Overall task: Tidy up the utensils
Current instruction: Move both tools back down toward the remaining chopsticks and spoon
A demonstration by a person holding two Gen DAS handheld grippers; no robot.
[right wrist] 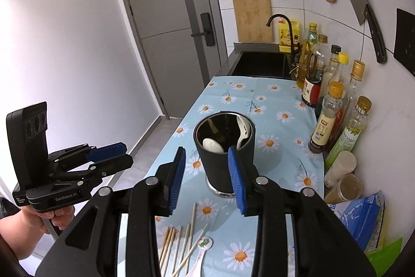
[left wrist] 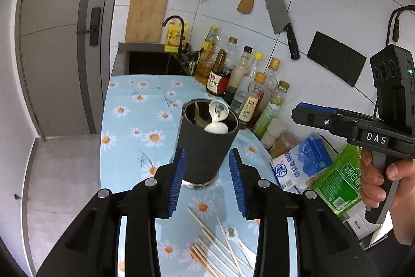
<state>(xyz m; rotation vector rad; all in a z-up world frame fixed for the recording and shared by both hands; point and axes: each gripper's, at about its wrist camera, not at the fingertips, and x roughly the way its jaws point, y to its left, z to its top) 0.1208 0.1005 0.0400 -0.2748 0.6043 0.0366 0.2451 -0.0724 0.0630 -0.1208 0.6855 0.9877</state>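
A black utensil cup stands on the daisy tablecloth and holds two white ceramic spoons. In front of it lie several wooden chopsticks and a white spoon with a green frog print. My left gripper is open and empty, held short of the cup and off its left side. My right gripper is also open with nothing between its pads, hovering short of the cup, above the chopsticks.
Several oil and sauce bottles line the wall on the right, with spice jars and blue and green bags nearer. A sink with a faucet lies beyond the cloth. A cleaver hangs on the wall.
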